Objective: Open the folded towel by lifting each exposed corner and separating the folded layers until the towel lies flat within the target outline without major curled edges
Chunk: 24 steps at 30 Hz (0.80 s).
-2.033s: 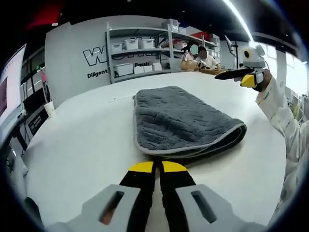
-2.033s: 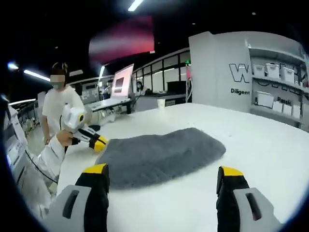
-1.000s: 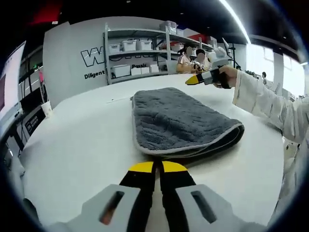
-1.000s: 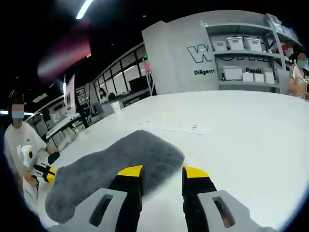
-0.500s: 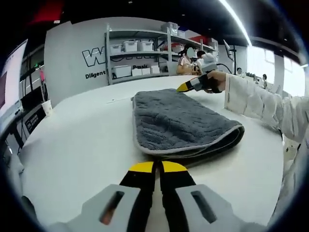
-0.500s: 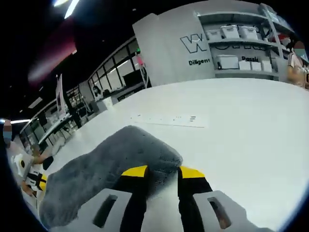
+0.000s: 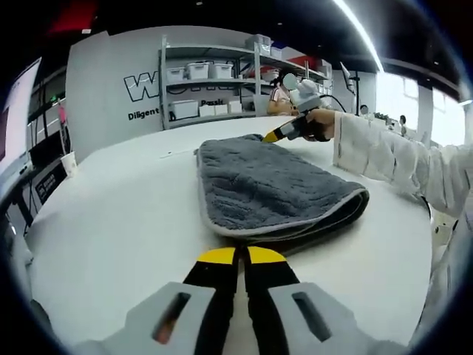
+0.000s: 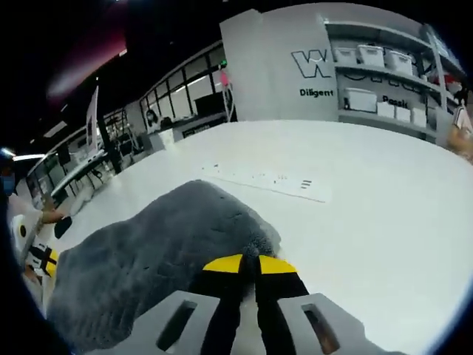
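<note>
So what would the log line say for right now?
towel: folded on white table | right gripper: shut on towel corner | left gripper: shut, just short of towel

A white round table (image 7: 111, 214) carries the folded grey towel (image 7: 266, 188) and a white strip (image 8: 270, 180)

Folded towel (image 7: 270, 186) lies on the table (image 7: 111, 222), shelving (image 7: 214, 78) behind.
</note>
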{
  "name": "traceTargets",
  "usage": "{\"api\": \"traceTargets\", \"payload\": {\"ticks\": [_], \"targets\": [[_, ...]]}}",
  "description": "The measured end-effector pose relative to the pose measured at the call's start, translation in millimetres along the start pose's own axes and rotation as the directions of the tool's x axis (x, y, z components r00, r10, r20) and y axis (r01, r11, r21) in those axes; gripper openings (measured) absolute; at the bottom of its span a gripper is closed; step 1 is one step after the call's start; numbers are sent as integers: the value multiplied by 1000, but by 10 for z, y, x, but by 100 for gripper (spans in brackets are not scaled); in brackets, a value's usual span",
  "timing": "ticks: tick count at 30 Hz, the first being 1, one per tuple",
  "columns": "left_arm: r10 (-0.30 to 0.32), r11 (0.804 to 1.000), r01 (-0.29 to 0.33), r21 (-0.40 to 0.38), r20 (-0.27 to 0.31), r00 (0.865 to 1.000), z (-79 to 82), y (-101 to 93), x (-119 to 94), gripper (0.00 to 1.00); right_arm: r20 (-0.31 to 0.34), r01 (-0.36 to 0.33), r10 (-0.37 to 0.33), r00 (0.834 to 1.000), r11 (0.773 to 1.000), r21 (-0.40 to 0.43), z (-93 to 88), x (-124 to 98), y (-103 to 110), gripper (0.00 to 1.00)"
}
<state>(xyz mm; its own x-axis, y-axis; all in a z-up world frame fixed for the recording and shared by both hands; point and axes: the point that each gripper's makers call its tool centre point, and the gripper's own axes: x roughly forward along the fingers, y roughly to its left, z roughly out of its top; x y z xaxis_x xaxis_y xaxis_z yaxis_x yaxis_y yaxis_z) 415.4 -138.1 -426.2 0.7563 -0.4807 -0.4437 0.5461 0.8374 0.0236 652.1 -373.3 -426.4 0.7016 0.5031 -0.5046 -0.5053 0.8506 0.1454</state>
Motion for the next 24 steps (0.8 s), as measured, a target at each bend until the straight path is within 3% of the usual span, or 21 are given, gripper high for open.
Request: {"api": "traceTargets", "payload": {"ticks": [6,17,24], "targets": [[-14,1000,14,-4,-4,1000,-14,-39,32,3,10,38,-37,999,995,-91,80,98,26,0],[-44,999,44,-13,8,999,5,-126,109,2,10,91,-91,996,982,-168,246,378,46,0],[-52,999,53,-6,5,999,17,-165,152,2,-12,130,-138,990,956,-265,278,457,48,0]]}}
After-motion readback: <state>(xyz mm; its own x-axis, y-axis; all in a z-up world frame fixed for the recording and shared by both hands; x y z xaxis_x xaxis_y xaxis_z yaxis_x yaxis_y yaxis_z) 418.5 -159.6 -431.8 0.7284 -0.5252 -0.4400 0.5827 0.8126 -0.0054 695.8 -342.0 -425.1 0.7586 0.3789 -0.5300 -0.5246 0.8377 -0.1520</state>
